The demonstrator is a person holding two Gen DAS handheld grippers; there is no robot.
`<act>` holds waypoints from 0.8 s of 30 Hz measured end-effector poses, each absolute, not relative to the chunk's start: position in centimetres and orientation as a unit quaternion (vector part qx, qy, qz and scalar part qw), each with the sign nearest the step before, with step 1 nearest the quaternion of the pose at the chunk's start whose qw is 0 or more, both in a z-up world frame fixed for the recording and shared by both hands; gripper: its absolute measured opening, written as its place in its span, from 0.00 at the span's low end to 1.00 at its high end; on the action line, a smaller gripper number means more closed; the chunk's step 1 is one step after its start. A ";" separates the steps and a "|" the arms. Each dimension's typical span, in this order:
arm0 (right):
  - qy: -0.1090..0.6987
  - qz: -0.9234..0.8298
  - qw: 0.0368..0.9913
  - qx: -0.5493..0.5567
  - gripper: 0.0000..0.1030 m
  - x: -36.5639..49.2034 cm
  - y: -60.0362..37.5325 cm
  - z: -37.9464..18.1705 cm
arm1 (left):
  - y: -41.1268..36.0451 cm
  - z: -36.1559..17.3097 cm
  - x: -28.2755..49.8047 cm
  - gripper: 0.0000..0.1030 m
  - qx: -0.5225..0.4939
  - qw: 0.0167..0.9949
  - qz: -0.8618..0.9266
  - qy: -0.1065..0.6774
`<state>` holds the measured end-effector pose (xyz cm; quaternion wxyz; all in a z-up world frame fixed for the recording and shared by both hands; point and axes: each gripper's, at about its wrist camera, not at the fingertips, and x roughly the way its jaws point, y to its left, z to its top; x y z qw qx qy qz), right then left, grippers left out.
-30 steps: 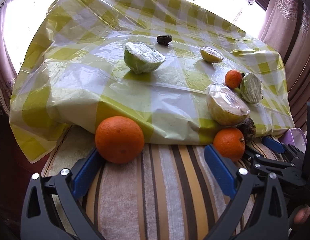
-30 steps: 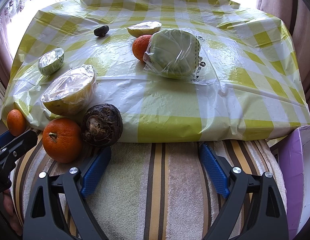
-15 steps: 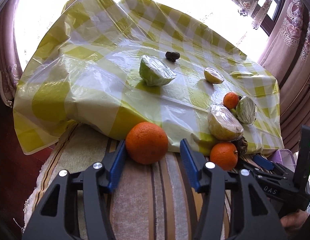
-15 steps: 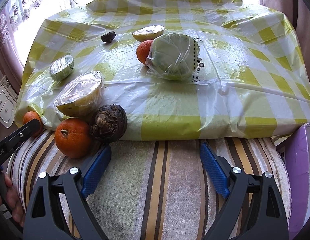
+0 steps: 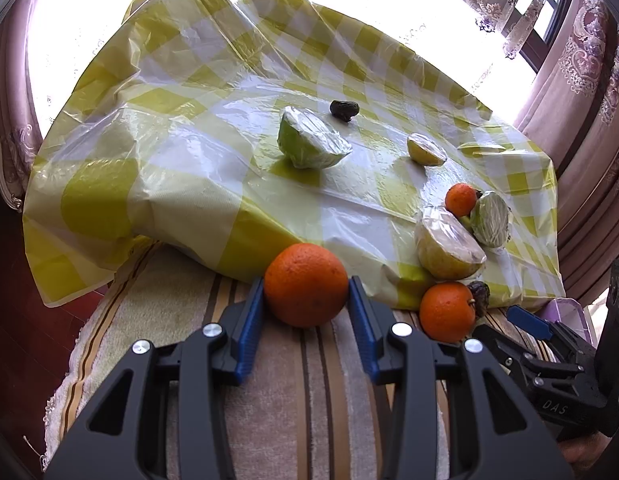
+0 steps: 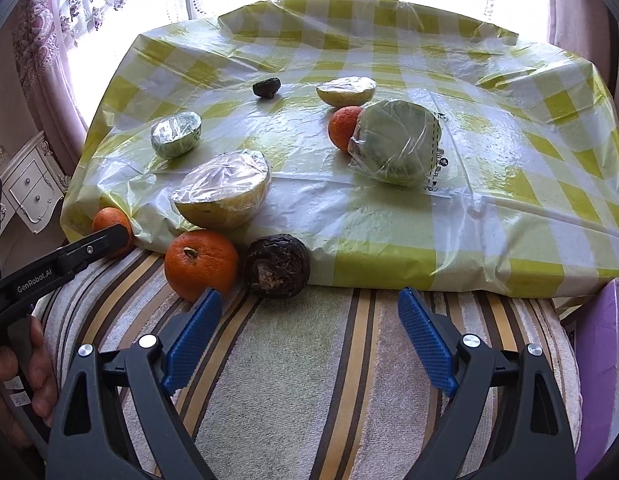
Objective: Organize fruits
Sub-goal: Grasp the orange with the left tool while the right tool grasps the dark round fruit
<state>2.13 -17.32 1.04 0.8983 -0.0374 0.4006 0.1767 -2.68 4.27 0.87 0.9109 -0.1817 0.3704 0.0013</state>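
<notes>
A large orange [image 5: 305,284] rests on the striped towel [image 5: 309,400] at the front edge of the checked plastic cloth [image 5: 189,184]. My left gripper [image 5: 305,285] has this orange between its blue pads; the jaws are closing and both pads press on its sides. The right wrist view shows the same orange [image 6: 109,222] at far left behind a left finger. My right gripper [image 6: 309,296] stands open over bare towel, holding nothing. Just left of its left fingertip lie a second orange [image 6: 201,262] and a dark round fruit [image 6: 275,266].
On the cloth lie a wrapped yellow half fruit [image 6: 223,194], a wrapped green half [image 6: 175,134], a wrapped cabbage [image 6: 395,142] against a small orange [image 6: 341,126], another wrapped half [image 6: 345,90] and a small dark piece [image 6: 266,88]. A purple box [image 6: 601,360] stands at right.
The left gripper's jaws came in from wide open and now press on the large orange, which sits centred between them. The right gripper stays open and has barely shifted.
</notes>
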 end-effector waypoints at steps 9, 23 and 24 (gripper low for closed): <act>0.392 0.161 0.896 -0.133 0.64 1.8 -14.8 0.7 | 4.3 0.8 -2.7 0.40 -0.182 0.911 0.001 0.370; 0.391 0.194 0.888 -0.142 0.38 2.4 -13.7 0.5 | 3.8 1.1 -2.8 0.39 -0.173 0.915 -0.003 0.365; 0.389 0.196 0.890 -0.134 0.38 2.3 -13.9 0.7 | 3.5 1.3 -2.9 0.39 -0.169 0.917 -0.005 0.362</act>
